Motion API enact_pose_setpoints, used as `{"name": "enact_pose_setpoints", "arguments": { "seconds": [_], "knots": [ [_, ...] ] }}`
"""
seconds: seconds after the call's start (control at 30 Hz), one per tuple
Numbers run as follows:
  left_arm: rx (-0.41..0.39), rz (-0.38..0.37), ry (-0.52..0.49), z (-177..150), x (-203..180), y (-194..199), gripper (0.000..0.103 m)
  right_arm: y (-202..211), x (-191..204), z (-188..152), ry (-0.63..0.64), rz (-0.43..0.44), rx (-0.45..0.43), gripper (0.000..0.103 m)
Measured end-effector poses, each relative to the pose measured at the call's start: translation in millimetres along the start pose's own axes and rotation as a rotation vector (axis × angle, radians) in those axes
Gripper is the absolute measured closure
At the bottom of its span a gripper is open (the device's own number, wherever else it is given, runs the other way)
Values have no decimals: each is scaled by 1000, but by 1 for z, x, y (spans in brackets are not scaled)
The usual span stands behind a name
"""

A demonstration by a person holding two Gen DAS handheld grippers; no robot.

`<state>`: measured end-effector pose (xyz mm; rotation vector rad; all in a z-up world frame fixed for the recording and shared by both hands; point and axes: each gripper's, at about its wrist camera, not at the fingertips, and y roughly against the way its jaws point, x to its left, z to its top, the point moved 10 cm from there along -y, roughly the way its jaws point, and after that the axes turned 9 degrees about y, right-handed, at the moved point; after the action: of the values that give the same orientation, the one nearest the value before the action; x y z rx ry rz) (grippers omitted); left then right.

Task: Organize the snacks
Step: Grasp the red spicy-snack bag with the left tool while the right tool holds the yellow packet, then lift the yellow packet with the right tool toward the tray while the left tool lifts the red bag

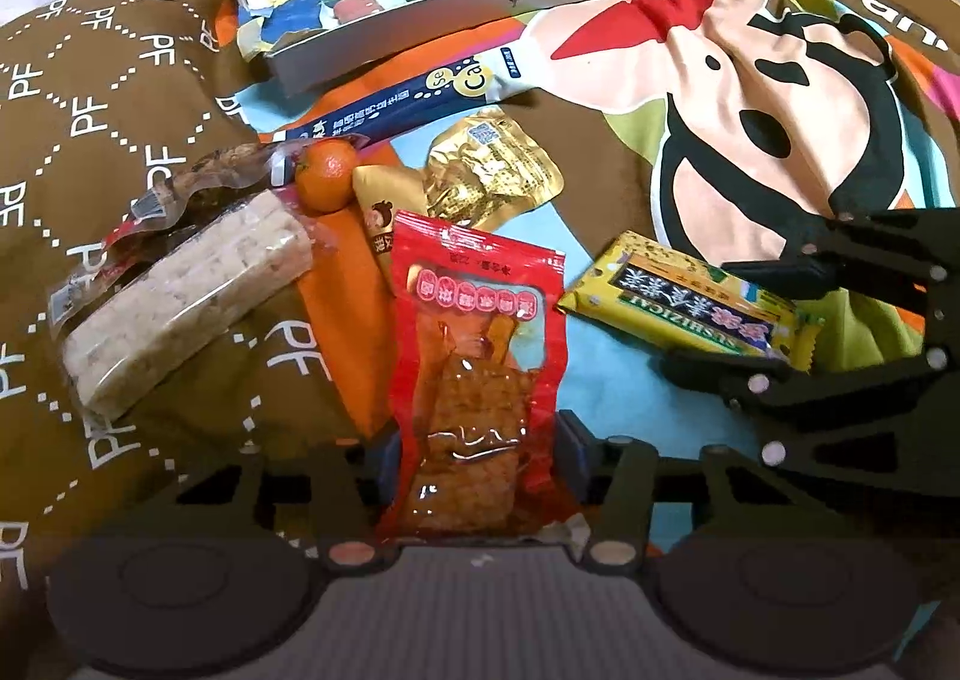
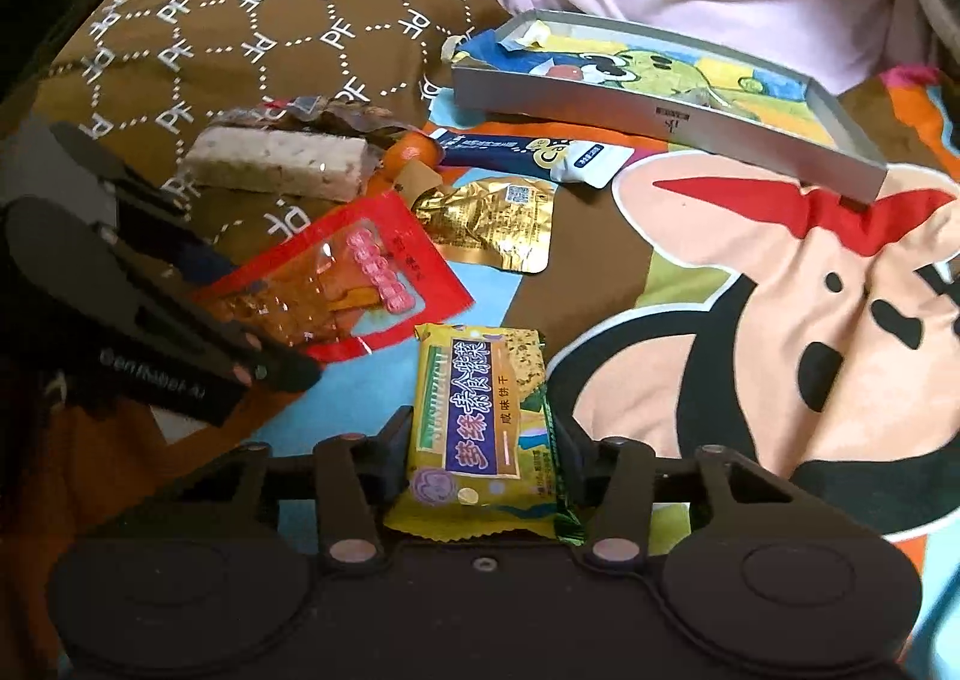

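Note:
Snacks lie on a cartoon-print bedsheet. My left gripper point(image 1: 480, 458) is shut on a red snack pouch point(image 1: 474, 344), which also shows in the right wrist view point(image 2: 354, 278). My right gripper point(image 2: 486, 440) is shut on a yellow cracker packet point(image 2: 480, 428), seen from the left wrist view point(image 1: 684, 302) with the right gripper point(image 1: 720, 314) around it. A shallow grey box point(image 1: 456, 14) with a cartoon lining lies beyond, open and nearly bare; it also shows in the right wrist view point(image 2: 666, 122).
A rice-crisp bar point(image 1: 186, 308), a small orange point(image 1: 324, 176), a gold foil pouch point(image 1: 486, 170), a blue-and-white stick pack point(image 1: 408, 98) and a dark wrapped snack point(image 1: 204, 176) lie between the grippers and the box. A brown PF pillow point(image 1: 90, 110) rises at left.

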<state>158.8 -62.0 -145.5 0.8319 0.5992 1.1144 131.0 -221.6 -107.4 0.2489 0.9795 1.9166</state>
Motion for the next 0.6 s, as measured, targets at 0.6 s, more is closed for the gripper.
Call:
{"name": "enact_pose_setpoints", "arguments": {
  "seconds": [0.6],
  "knots": [
    [21, -167, 258, -18, -6, 30, 54, 37, 9, -16, 371, -285, -45, 54]
  ]
}}
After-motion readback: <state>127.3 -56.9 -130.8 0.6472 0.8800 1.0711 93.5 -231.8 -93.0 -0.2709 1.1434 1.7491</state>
